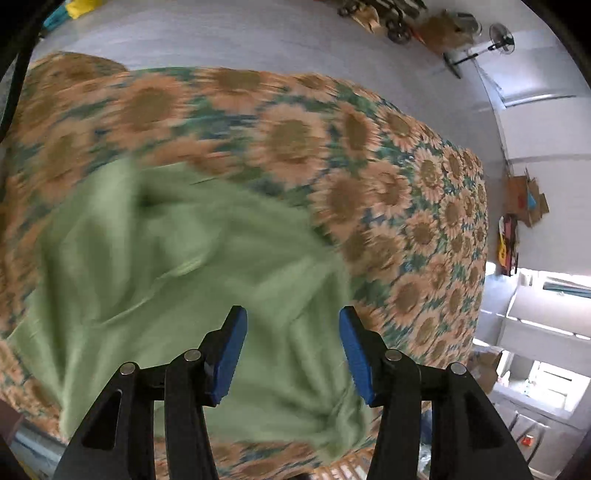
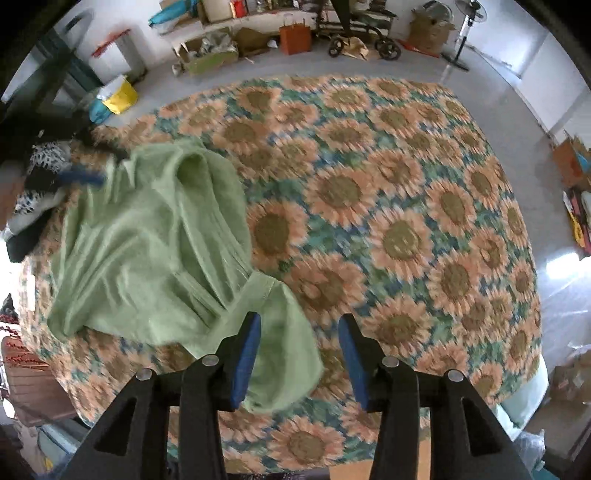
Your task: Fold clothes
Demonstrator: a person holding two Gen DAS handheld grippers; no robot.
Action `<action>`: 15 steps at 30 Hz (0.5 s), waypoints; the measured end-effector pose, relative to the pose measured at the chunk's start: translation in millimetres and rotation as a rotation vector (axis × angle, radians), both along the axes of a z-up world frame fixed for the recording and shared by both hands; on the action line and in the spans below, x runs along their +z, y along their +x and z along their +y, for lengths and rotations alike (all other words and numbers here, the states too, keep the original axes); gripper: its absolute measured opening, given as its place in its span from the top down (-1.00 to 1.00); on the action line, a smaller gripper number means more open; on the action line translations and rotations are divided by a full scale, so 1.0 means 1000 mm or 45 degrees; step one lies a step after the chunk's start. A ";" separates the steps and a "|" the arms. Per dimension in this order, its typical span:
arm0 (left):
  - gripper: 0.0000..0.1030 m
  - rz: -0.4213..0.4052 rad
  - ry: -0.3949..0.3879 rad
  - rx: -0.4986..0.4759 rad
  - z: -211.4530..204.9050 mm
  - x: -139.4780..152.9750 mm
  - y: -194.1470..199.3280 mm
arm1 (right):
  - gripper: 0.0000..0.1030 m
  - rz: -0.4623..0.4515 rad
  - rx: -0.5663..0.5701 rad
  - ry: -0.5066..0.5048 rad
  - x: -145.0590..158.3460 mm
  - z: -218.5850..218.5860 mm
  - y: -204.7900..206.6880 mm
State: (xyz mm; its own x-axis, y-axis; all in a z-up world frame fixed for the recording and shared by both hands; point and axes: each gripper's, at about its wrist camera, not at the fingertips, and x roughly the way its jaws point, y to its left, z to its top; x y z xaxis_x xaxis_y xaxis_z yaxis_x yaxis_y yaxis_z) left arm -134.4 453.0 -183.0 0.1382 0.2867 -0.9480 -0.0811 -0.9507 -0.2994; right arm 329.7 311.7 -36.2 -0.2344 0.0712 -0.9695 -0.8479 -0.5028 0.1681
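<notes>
The sunflower-print cover (image 2: 388, 206) spreads over the whole work surface, with grey floor (image 1: 229, 33) beyond and cardboard boxes (image 2: 210, 55), a standing fan (image 2: 463, 33) and a wheeled frame (image 2: 362, 40) along the far wall. The green garment (image 2: 147, 254) lies crumpled on the cover's near left part. Left gripper (image 1: 291, 349) hovers above it, jaws parted, nothing clamped. Right gripper (image 2: 299, 356) is likewise released, over the garment's near corner. Recommendation: spread the cloth flat by its corners and smooth the creases before any fold.

Green garment (image 2: 147, 236): soft matt cloth, creased. Sunflower bedcover (image 2: 369, 206): matt printed fabric. Floor (image 1: 221, 33): smooth.
</notes>
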 end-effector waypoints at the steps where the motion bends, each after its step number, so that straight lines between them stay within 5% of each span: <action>1: -0.03 -0.011 -0.022 0.000 0.010 -0.008 -0.005 | 0.07 -0.018 -0.011 -0.009 -0.005 -0.004 0.007; 2: -0.03 -0.022 -0.043 0.000 0.021 -0.015 -0.010 | 0.06 -0.031 -0.019 -0.019 -0.009 -0.008 0.013; 4: 0.33 -0.066 -0.146 -0.015 0.031 -0.036 -0.015 | 0.03 -0.045 -0.053 -0.047 -0.017 -0.013 0.026; 5: 0.92 -0.076 -0.172 -0.026 0.032 -0.042 -0.014 | 0.00 -0.047 -0.067 -0.059 -0.021 -0.014 0.032; 8: 0.92 -0.043 -0.086 0.062 0.012 -0.036 -0.007 | -0.03 -0.048 -0.079 -0.070 -0.025 -0.010 0.043; 11: 0.92 0.075 0.070 0.144 -0.031 0.006 0.004 | -0.07 -0.036 -0.056 -0.042 -0.018 0.000 0.042; 15: 0.92 0.221 0.105 0.370 -0.135 0.052 0.039 | -0.12 0.042 0.007 0.018 0.008 0.018 0.007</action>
State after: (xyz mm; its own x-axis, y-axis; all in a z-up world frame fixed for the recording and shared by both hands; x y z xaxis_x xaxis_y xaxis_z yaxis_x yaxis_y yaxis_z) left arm -95.7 318.0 -131.0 -0.1218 0.3673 -0.9221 0.1328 -0.9146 -0.3818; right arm 336.6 330.0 -28.4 -0.2665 0.0839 -0.9602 -0.8395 -0.5097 0.1885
